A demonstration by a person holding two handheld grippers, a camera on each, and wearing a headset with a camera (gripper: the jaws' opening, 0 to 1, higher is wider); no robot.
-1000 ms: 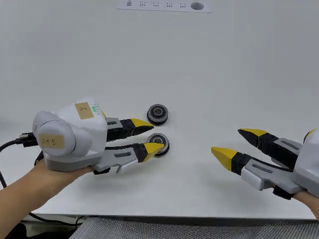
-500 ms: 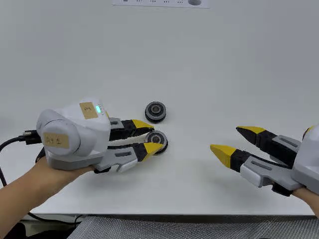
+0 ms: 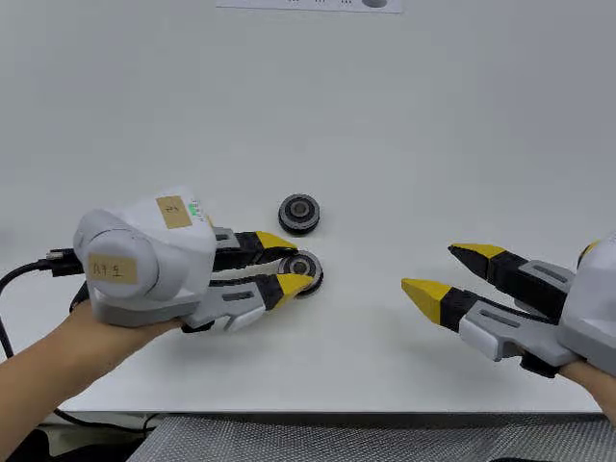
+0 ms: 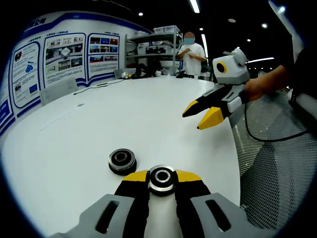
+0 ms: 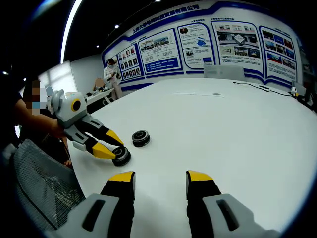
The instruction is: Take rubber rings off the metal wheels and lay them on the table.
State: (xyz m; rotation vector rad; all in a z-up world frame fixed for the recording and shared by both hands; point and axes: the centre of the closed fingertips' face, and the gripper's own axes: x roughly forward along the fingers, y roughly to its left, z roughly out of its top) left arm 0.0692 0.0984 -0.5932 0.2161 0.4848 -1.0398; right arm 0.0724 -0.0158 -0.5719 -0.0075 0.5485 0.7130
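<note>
Standing by the white table [image 3: 404,125], I see the left gripper [image 3: 286,262] clenched on the near wheel [image 4: 162,178], a yellow tip touching each side of it while the wheel rests flat on the tabletop. The far wheel [image 3: 299,213] lies free just beyond, at 12 o'clock from the held one, with its dark rubber ring [image 4: 122,171] on its rim. The right gripper [image 3: 446,270] hovers well apart at 3 o'clock, jaws spread wide with nothing between them
</note>
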